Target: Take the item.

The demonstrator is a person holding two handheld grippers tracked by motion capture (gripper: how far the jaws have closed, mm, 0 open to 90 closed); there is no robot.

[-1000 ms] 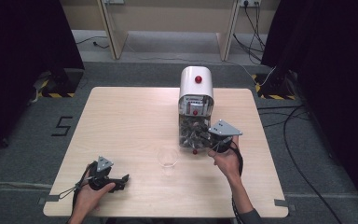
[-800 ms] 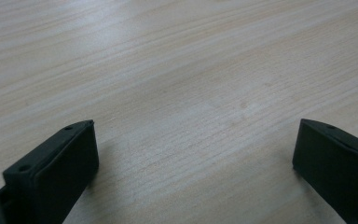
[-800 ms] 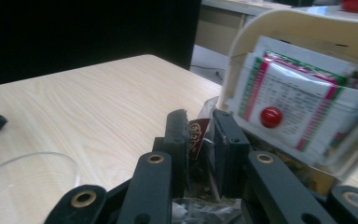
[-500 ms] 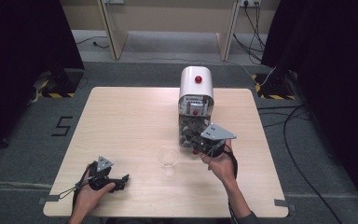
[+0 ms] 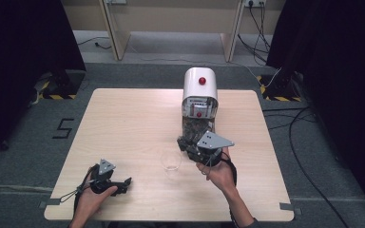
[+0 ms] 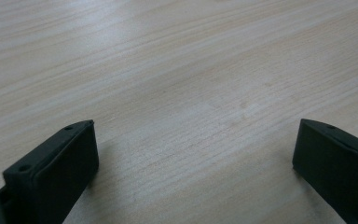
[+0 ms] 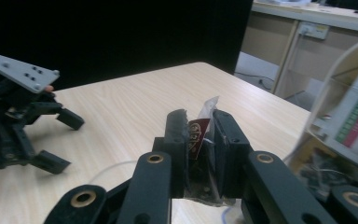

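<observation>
Since earlier, right gripper (image 7: 200,128) swung its pinched sachet (image 7: 199,133) from dispenser (image 5: 199,92) toward cup (image 5: 171,160); light, crinkly, held mid-body. Left gripper (image 5: 123,183) sat open.

This looks like a lab or test room set up for recording, not a home. A plain, light wooden bench (image 5: 138,128) stands alone on grey carpet (image 5: 38,137), its feet marked off with tape at the corners (image 5: 286,207). A black number five (image 5: 62,128) is taped to the floor beside it. Black curtains (image 5: 24,38) close off both sides. Yellow-and-black hazard tape (image 5: 52,96) marks the stand bases. Loose black cables (image 5: 304,137) run over the floor to wall sockets (image 5: 254,3). Pale wooden desk panels (image 5: 171,19) line the far wall. A white, round-topped dispenser machine with a red button (image 5: 200,90) sits on the bench.
</observation>
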